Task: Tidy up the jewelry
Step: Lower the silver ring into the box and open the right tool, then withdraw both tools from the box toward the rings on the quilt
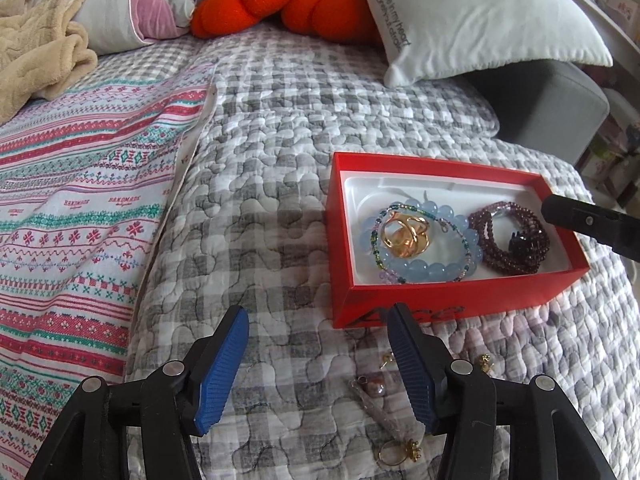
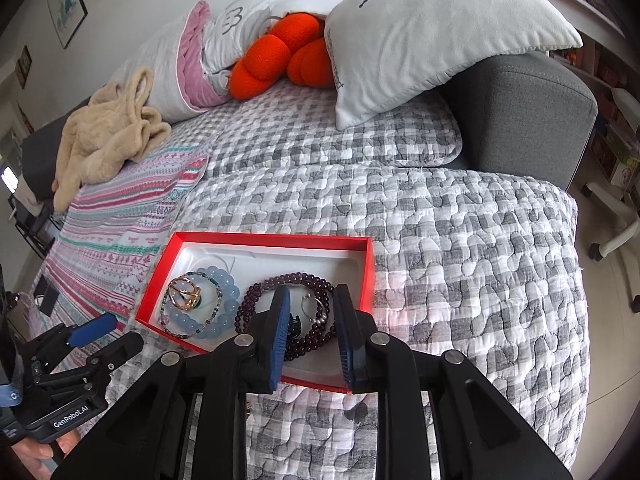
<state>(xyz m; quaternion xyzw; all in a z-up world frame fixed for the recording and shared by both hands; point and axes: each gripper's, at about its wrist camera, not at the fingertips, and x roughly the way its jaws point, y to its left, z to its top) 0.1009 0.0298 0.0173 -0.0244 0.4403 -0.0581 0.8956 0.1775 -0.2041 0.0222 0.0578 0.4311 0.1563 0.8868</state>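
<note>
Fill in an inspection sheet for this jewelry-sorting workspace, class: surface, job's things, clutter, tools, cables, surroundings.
Surface: grey checked quilt over a sofa.
Job's things: red box holding a blue bead bracelet, gold ring and dark purple bead strand; loose gold ring, pearl pendant and small gold earrings on the quilt.
Clutter: beige fleece garment.
Tools: left tool open, empty; right tool open over the box.
Cables: nothing seen.
Surroundings: deer-print pillow, orange plush, patterned blanket.
</note>
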